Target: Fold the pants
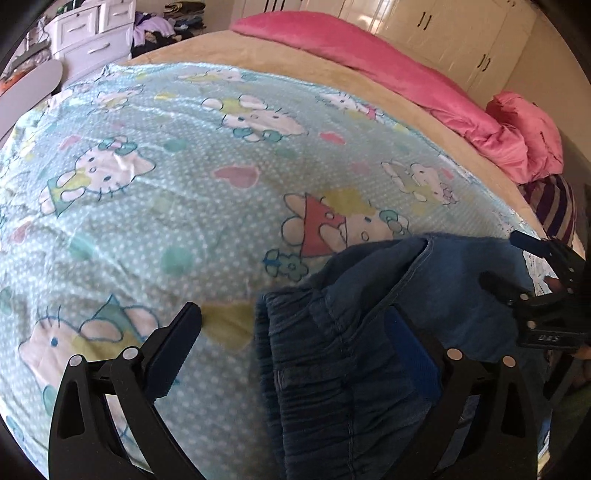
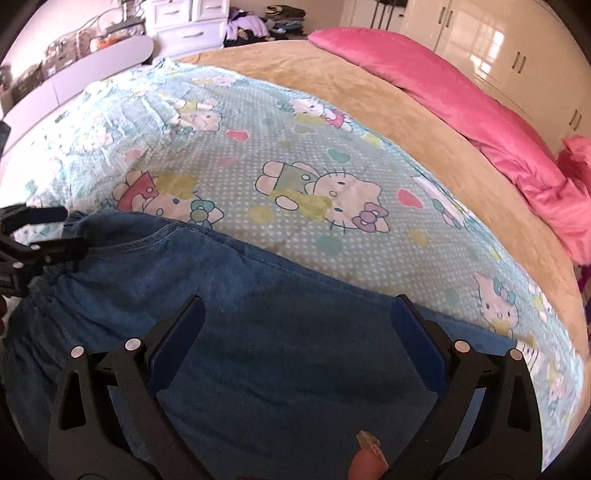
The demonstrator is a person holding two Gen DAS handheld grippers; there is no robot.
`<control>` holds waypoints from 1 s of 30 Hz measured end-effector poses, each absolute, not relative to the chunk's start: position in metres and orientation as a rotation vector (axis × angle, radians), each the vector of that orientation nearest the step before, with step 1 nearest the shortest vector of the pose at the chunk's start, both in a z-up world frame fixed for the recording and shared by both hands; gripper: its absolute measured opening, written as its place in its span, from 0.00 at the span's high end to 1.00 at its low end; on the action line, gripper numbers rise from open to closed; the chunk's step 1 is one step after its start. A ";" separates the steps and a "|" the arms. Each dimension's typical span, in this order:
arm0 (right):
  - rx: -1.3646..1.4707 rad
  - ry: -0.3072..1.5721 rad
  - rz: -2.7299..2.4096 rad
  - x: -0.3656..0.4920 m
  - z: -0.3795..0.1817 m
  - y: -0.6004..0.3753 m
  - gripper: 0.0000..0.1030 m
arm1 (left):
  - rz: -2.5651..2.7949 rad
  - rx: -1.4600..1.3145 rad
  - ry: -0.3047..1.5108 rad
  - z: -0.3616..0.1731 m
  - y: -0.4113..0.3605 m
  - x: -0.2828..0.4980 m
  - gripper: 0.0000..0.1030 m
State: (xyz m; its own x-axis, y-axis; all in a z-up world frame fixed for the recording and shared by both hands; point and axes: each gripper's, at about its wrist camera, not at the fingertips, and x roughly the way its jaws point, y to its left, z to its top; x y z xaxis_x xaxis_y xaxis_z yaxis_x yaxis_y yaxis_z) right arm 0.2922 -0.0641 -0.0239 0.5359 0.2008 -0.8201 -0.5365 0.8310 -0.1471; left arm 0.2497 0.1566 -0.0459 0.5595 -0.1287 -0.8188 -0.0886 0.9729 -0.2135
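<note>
1. The blue denim pants [image 2: 229, 295] lie on the near edge of the bed, spread over a pale blue cartoon-cat sheet [image 2: 295, 177], with the gathered elastic waistband [image 1: 303, 354] toward the left-hand side.
2. The left gripper [image 1: 295, 332] hangs over the waistband end with its two fingers spread wide. One finger is over the bare sheet, the other over the denim, and nothing is pinched between them.
3. The right gripper [image 2: 299, 321] hovers above the flat stretch of the pants, its fingers also standing wide apart and holding no cloth.
4. From the left wrist view the right gripper shows at the far edge of the denim; from the right wrist view the left gripper appears beside the waistband.
5. A tan blanket [image 2: 369, 96] covers the bed beyond the sheet, and a pink duvet [image 2: 461, 92] is bunched along its far side.
6. White wardrobe doors [image 2: 498, 44] and a white chest of drawers [image 1: 92, 33] stand behind the bed.
</note>
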 end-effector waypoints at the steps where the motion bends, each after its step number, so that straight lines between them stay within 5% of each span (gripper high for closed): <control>1: -0.421 0.907 0.461 0.294 -0.025 -0.061 0.08 | -0.027 -0.229 0.981 -0.048 0.156 0.252 0.15; 6: -0.455 0.899 0.499 0.302 -0.027 -0.051 0.08 | -0.066 -0.168 0.981 -0.050 0.149 0.253 0.60; 18: -0.566 0.904 0.623 0.315 -0.038 -0.024 0.11 | -0.143 -0.219 0.900 -0.021 0.152 0.230 0.67; 23: -0.491 0.932 0.755 0.303 -0.037 -0.018 0.80 | -0.147 -0.224 0.897 -0.019 0.154 0.225 0.67; 30: -0.384 0.859 0.737 0.273 -0.010 -0.042 0.95 | -0.142 -0.193 0.864 -0.008 0.151 0.214 0.67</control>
